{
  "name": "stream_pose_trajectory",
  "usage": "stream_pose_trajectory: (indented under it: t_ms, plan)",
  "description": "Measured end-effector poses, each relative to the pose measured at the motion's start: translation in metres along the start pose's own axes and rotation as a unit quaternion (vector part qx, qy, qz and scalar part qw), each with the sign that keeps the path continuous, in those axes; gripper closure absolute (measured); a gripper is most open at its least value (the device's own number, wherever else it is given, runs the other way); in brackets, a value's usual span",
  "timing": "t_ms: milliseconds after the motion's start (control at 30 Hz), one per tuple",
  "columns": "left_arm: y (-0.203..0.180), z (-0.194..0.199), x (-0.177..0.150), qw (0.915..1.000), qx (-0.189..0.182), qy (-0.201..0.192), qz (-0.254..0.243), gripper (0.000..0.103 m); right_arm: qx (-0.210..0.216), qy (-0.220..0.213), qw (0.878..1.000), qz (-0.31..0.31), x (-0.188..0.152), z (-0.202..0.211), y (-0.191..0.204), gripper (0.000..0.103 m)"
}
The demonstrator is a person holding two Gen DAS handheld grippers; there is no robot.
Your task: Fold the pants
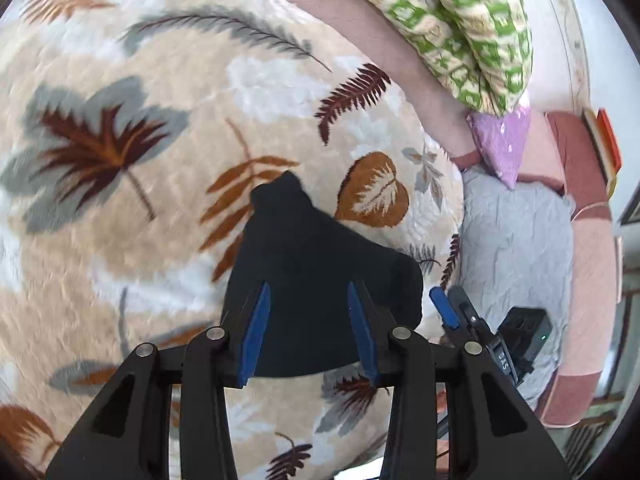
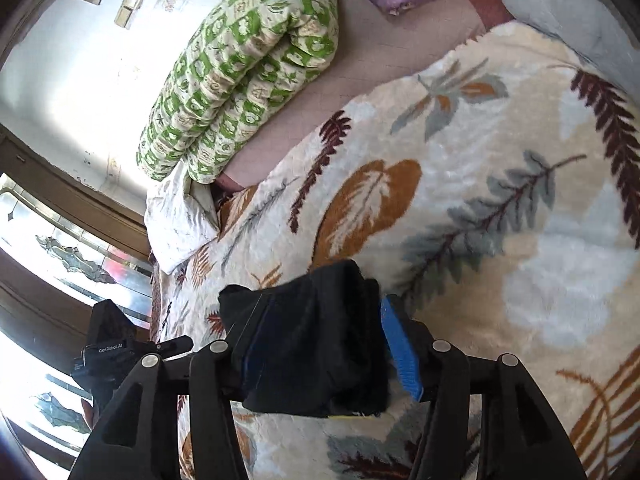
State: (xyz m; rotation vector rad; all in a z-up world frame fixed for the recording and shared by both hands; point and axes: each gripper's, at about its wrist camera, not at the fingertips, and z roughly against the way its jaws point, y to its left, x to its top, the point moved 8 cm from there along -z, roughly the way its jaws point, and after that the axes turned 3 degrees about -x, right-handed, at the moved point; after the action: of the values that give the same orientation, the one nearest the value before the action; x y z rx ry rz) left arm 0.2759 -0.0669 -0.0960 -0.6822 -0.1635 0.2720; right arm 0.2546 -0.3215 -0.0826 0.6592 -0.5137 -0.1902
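The black pants (image 1: 320, 248) lie as a small folded bundle on the leaf-patterned blanket (image 1: 160, 200). In the left wrist view my left gripper (image 1: 309, 286) hovers over them with its jaws partly apart; its blue pads (image 1: 256, 320) show against the cloth and do not pinch it. In the right wrist view the left gripper's black body (image 2: 108, 344) sits left of the bundle, with blanket between them. My right gripper (image 2: 324, 300) straddles the pants (image 2: 316, 340). Its right pad (image 2: 400, 352) stands bare beside the cloth, and cloth drapes over the left finger.
A rolled green-patterned quilt (image 2: 240, 80) lies along the wall at the bed's far side. A purple pillow (image 1: 504, 144) and a grey pillow (image 1: 516, 240) sit at one end. A white pillow (image 2: 180, 216) and a window (image 2: 60, 248) are on the left.
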Motion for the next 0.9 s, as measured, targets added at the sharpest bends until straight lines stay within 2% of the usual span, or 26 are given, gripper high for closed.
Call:
stream_pose_trajectory:
  t_ms: [33, 133, 233, 300, 333, 367, 400, 467, 567, 667, 800, 867, 900]
  plan:
    - [-0.002, -0.005, 0.004, 1.0000, 0.007, 0.002, -0.003, 0.065, -0.005, 0.003, 1.000, 0.011, 0.004, -0.006, 0.006, 0.042]
    - [0.002, -0.016, 0.016, 0.9997, 0.022, 0.008, 0.006, 0.065, -0.058, 0.005, 0.997, 0.044, 0.011, -0.026, 0.008, 0.041]
    - [0.010, -0.025, 0.026, 0.9990, 0.043, 0.006, 0.009, 0.065, -0.074, 0.035, 0.996, 0.041, 0.007, -0.049, 0.003, 0.041]
    - [0.017, -0.037, 0.032, 0.9972, 0.074, 0.011, 0.004, 0.065, -0.067, 0.044, 0.996, 0.038, 0.005, -0.060, 0.000, 0.041]
    - [0.019, -0.043, 0.034, 0.9959, 0.090, 0.012, 0.000, 0.065, -0.062, 0.046, 0.996, 0.037, 0.004, -0.064, -0.001, 0.047]
    - [0.023, -0.048, 0.036, 0.9942, 0.107, 0.012, -0.002, 0.065, -0.055, 0.046, 0.997, 0.035, 0.004, -0.066, -0.001, 0.065]
    - [0.026, -0.054, 0.037, 0.9928, 0.119, 0.013, -0.004, 0.065, -0.051, 0.050, 0.997, 0.034, 0.003, -0.069, -0.003, 0.069]
    - [0.033, -0.063, 0.037, 0.9914, 0.129, 0.017, -0.005, 0.058, -0.058, 0.048, 0.997, 0.036, 0.002, -0.073, -0.009, 0.073]
    - [0.042, -0.067, 0.035, 0.9938, 0.108, 0.022, 0.015, 0.056, -0.068, 0.050, 0.996, 0.032, -0.003, -0.080, -0.019, 0.074]
    - [0.043, -0.051, 0.032, 0.9969, 0.070, 0.026, 0.025, 0.056, -0.079, 0.049, 0.995, 0.037, -0.005, -0.084, -0.023, 0.061]
    - [0.044, -0.022, 0.014, 0.9986, 0.052, 0.011, 0.005, 0.057, -0.023, 0.029, 0.999, 0.004, 0.003, -0.058, -0.014, 0.056]
    - [0.046, -0.017, 0.003, 0.9990, 0.041, 0.015, 0.001, 0.057, 0.008, 0.030, 0.999, -0.009, 0.004, -0.043, -0.010, 0.044]
    - [0.048, -0.017, -0.003, 0.9992, 0.034, 0.019, 0.004, 0.057, 0.018, 0.035, 0.999, -0.014, 0.003, -0.037, -0.009, 0.042]
